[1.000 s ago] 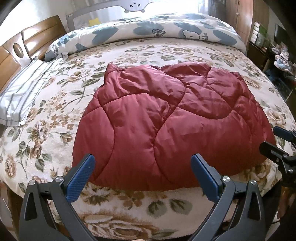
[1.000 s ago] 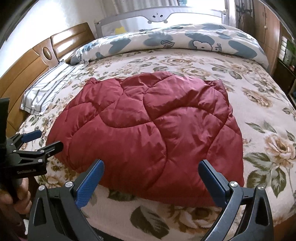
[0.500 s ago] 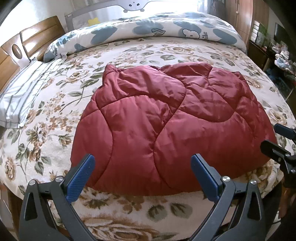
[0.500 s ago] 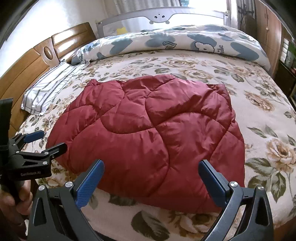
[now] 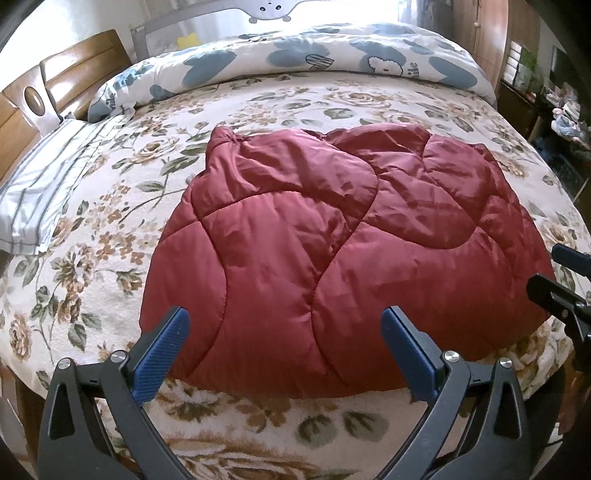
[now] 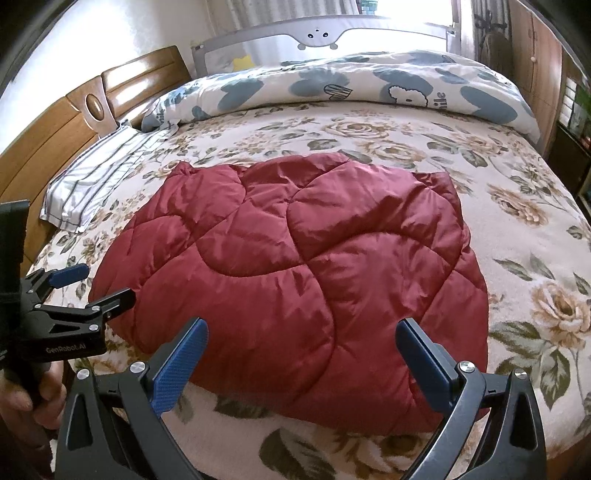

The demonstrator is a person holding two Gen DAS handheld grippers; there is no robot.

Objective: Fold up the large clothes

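A bed [image 5: 110,206] covered by a cream floral blanket [image 5: 280,417] fills both views, its wooden headboard [image 6: 48,147] on the left and a grey guard rail [image 6: 321,35] along the far side against a bright window. A rolled duvet [image 5: 295,62] printed with blue shapes and cartoon animals lies along the far edge of the bed, and a striped pillow [image 5: 48,192] sits by the headboard. The dark red quilted jacket [image 5: 332,258] lies folded into a rounded, puffy bundle on the near half of the bed, resting on the blanket close to the front edge and roughly centred between the two tools. The left hand-held gripper [image 5: 284,350] hangs just above the bundle's near-left hem, its blue-padded fingers [image 5: 162,354] spread wide apart and holding nothing. The right hand-held gripper [image 6: 303,358] hangs over the near-right hem, its jaws likewise spread wide and empty. In the right wrist view the left tool appears at the left edge, gripped by the person's hand [image 6: 26,398], its fingers parted beside the bundle's left side.
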